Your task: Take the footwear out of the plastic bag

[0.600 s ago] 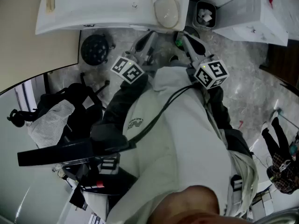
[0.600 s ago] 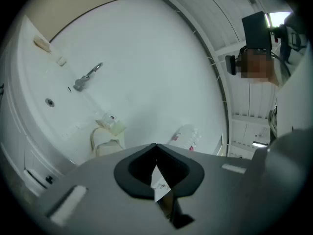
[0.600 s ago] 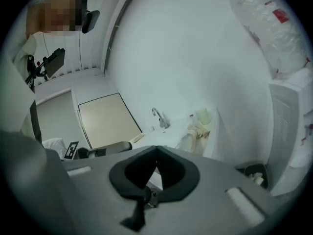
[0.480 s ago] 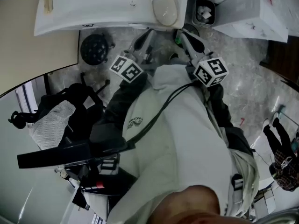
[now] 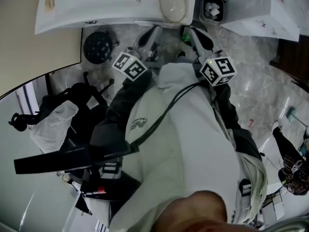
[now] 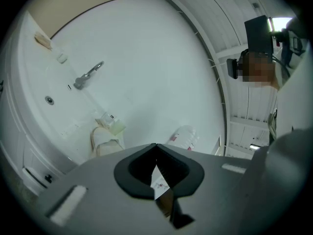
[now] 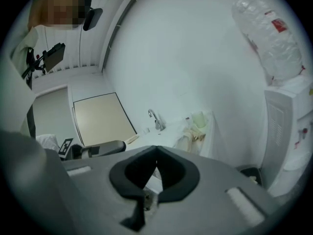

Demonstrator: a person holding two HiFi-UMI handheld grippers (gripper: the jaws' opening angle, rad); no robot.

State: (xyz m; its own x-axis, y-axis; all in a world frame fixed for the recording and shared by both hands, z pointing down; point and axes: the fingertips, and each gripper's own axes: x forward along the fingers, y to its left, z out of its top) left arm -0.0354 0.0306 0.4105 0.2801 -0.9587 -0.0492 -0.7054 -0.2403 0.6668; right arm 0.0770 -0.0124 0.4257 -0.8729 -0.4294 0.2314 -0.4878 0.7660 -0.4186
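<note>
**Both tools clenched and empty, footwear waiting on the desk**

The person's white jacket point(image 5: 193, 144) fills the middle of the head view, with marble floor point(image 5: 256, 86) showing around it. Across the top runs the white desk point(image 5: 96, 8), its basin and tap point(image 6: 88, 75) clear in the left gripper view. Off to the right stands a white cabinet point(image 5: 256, 8), and the right gripper view shows a big water bottle point(image 7: 266, 38) on top of it. Down on the left, a black bag point(image 5: 72, 105) slumps on the floor beside a striped cloth point(image 5: 50, 127). A small bin point(image 5: 212, 11) sits between desk and cabinet.

Now the tools. The left tool point(image 5: 153, 31) and the right tool point(image 5: 188, 33) are held side by side over the floor, both pointing up at the desk's front edge. Each one's own view shows the jaws clenched tip to tip, left tool point(image 6: 155, 146) and right tool point(image 7: 156, 148), with nothing between them.

The footwear point(image 5: 172, 4), pale beige, lies at the desk's right end, apart from both tools. Clear plastic point(image 6: 113, 126) bunches up against it. I can't tell how far it is wrapped.
</note>
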